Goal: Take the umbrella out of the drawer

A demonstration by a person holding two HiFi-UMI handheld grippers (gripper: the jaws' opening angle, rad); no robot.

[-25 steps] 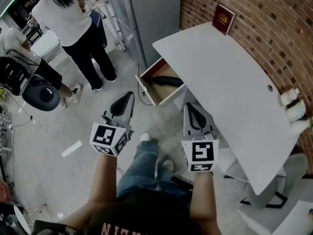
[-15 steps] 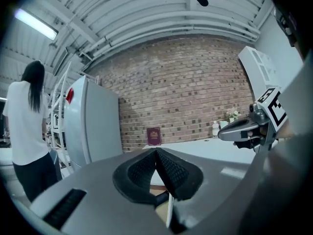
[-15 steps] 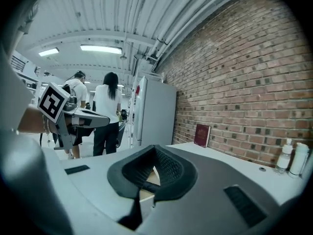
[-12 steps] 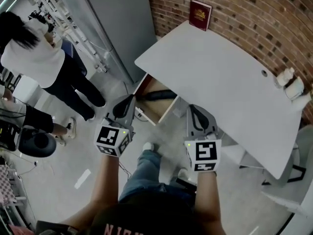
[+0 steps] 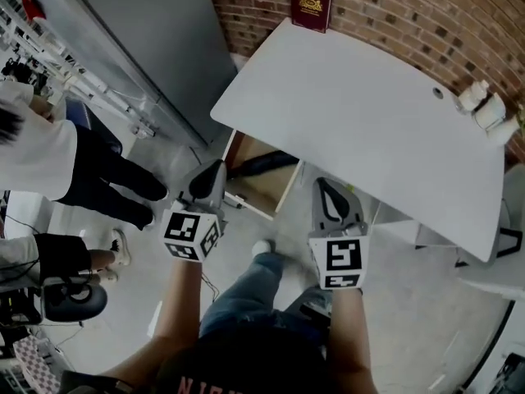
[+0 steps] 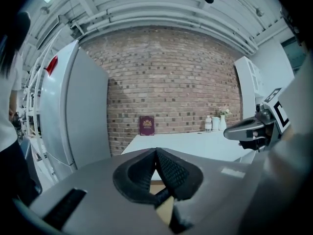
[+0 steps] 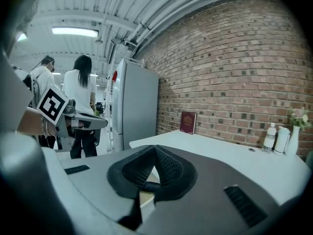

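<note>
A black folded umbrella (image 5: 267,164) lies in the open wooden drawer (image 5: 256,190) under the left end of the white table (image 5: 369,113). My left gripper (image 5: 215,170) is shut and empty, its tips just left of the drawer's near corner. My right gripper (image 5: 322,184) is also shut and empty, over the floor to the right of the drawer, beside the table's edge. In the left gripper view the pads (image 6: 168,169) meet with nothing between them. The right gripper view shows its pads (image 7: 166,166) closed the same way, facing the table.
A red book (image 5: 311,5) leans on the brick wall at the table's far end. Small bottles and a vase (image 5: 484,109) stand at its right end. A grey cabinet (image 5: 139,39) rises left of the drawer. People (image 5: 49,162) stand at the left.
Both grippers have moved forward and lower, closer to the open drawer. The left one now sits at the drawer's corner. Their jaws stayed shut.
</note>
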